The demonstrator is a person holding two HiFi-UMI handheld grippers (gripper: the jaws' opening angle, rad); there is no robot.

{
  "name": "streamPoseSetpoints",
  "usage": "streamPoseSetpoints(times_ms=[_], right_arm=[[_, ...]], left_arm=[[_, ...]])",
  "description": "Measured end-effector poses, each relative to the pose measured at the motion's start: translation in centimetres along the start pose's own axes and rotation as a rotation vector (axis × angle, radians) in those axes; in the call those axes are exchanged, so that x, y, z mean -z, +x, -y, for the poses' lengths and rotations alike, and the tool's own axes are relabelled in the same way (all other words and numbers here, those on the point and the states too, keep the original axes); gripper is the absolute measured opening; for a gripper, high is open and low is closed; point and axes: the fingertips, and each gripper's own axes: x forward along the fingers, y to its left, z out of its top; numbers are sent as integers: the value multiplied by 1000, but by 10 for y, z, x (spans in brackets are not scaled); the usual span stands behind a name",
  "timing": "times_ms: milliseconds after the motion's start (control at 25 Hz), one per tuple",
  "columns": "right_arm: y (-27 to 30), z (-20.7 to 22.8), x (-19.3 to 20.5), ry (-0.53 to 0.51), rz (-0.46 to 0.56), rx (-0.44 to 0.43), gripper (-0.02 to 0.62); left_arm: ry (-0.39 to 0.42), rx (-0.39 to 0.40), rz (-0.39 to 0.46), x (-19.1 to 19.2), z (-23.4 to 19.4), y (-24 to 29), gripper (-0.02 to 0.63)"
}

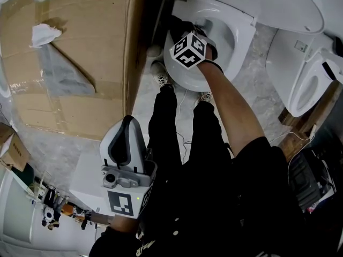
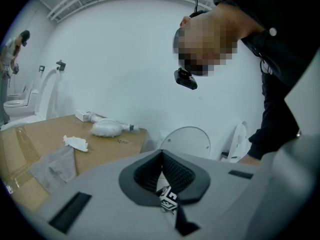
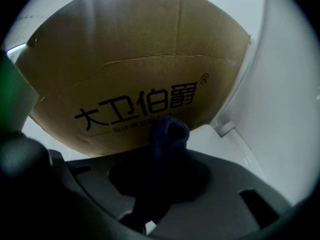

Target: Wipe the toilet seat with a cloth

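Dark blue terry cloth (image 3: 167, 134) is bunched into a thick folded wad, its nap showing along the rounded top edge. Its long axis runs along the fingers of my right gripper (image 3: 162, 166), and the free end points straight out past them, toward the printed side of the brown cardboard box (image 3: 135, 59) that stands beside the toilet. Those fingers are pinching the lower part of the wad, so only the upper lobe sticks out.

From the head view, the right gripper's marker cube (image 1: 188, 50) sits over the near rim of the white oval toilet seat (image 1: 242, 36), on the side of the toilet nearest the box. I cannot tell from any view whether the cloth touches the seat. The raised white lid (image 1: 268, 4) stands behind the seat.

My left gripper (image 2: 162, 156) is held well back from the toilet, low by my hip. Its black ribbed fingers are pressed together at the tips with nothing between them.

On the box top beside the toilet lie a crumpled white paper (image 1: 44, 33) and a grey sheet (image 1: 64, 71). A second white toilet (image 1: 305, 84) stands on the far side of the first one from the box.
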Motion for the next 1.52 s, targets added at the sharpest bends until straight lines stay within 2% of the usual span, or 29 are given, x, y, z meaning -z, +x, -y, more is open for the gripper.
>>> streamPoseSetpoints(times_ms=[360, 840, 1080, 1240, 1520], right_arm=[[-3, 34, -5, 144, 48, 45, 84], [-14, 84, -3, 363, 89, 151, 84], [-22, 103, 6, 432, 120, 197, 84], [-32, 118, 19, 549, 126, 260, 84], [-41, 131, 34, 597, 146, 302, 84]], left_arm=[[2, -4, -2, -3, -3, 6, 9], [-6, 0, -1, -3, -1, 4, 9], [-13, 9, 7, -6, 3, 5, 9], [0, 10, 2, -6, 5, 6, 9], [20, 16, 9, -8, 10, 9, 9]])
